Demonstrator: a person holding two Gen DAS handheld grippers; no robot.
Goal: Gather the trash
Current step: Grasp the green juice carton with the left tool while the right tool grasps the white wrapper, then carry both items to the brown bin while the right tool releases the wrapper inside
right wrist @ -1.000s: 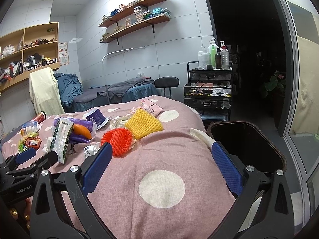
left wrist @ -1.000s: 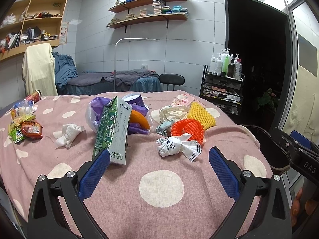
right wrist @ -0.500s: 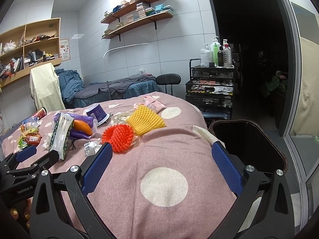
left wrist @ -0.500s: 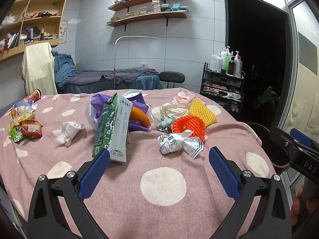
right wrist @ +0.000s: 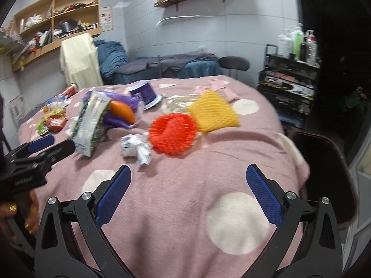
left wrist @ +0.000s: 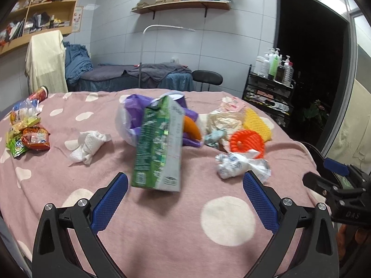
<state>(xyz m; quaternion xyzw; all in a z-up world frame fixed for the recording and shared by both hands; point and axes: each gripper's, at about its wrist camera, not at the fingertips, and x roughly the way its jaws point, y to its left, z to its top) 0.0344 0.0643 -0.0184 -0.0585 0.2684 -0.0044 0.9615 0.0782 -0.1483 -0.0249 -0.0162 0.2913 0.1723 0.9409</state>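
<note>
Trash lies on a pink dotted tablecloth (left wrist: pixel 162 231). A green and white carton (left wrist: pixel 157 148) stands just ahead of my left gripper (left wrist: pixel 185 197), which is open and empty. A crumpled white wrapper (left wrist: pixel 238 164) lies by its right finger. An orange foam net (right wrist: pixel 172 133), a yellow foam net (right wrist: pixel 214 111) and the wrapper (right wrist: pixel 135 148) lie ahead of my right gripper (right wrist: pixel 189 192), which is open and empty above the cloth. A crumpled tissue (left wrist: pixel 88 144) lies left.
A purple bag with an orange object (left wrist: pixel 190 127) and a purple cup (right wrist: pixel 145 92) sit behind the carton. Snack packets (left wrist: pixel 27 139) lie at the left edge. A dark bin (right wrist: pixel 324 162) stands off the table's right edge. A rack with bottles (left wrist: pixel 273 88) stands behind.
Both grippers have moved in over the table. The left one now sits closer to the carton, and the right one has swung left toward the foam nets. Both stay open.
</note>
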